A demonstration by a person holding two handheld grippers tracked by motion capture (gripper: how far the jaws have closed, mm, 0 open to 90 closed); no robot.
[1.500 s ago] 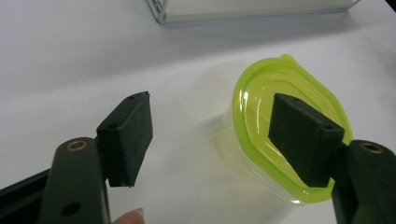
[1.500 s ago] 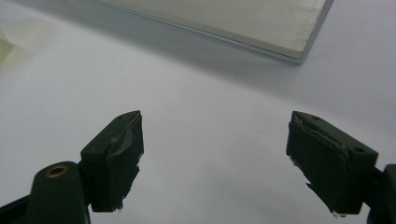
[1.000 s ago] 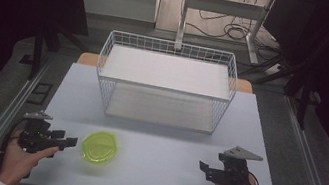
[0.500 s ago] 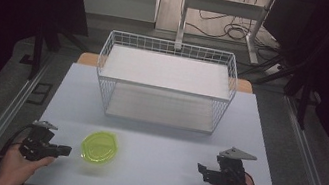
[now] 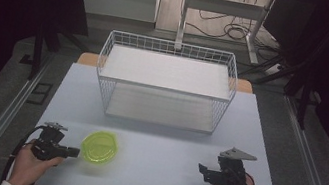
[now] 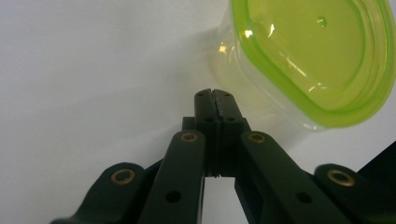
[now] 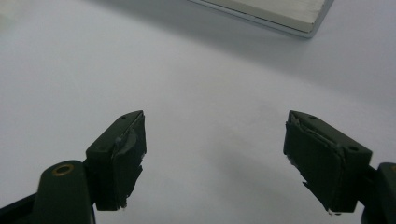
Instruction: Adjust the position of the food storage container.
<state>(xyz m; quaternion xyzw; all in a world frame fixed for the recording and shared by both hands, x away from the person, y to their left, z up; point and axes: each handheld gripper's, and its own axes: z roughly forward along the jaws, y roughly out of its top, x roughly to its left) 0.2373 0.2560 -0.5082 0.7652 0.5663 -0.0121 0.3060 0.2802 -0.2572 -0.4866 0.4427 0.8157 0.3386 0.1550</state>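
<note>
A translucent lime-green container with a green rim sits on the white table, front left. My left gripper lies low beside its left edge, shut, with nothing between the pads. In the left gripper view the closed fingertips stop just short of the container; its jaws have just been closing on nothing. My right gripper rests at the front right, held by a hand. In the right gripper view it stands open over bare table.
A white wire basket stands at the middle back of the table, its base corner showing in the right gripper view. Metal rails run along both table sides. Dark floor, cables and a stand lie beyond.
The left gripper has shut its jaws, sunk toward the table and come up to the green container's left edge. The right gripper has stayed put.
</note>
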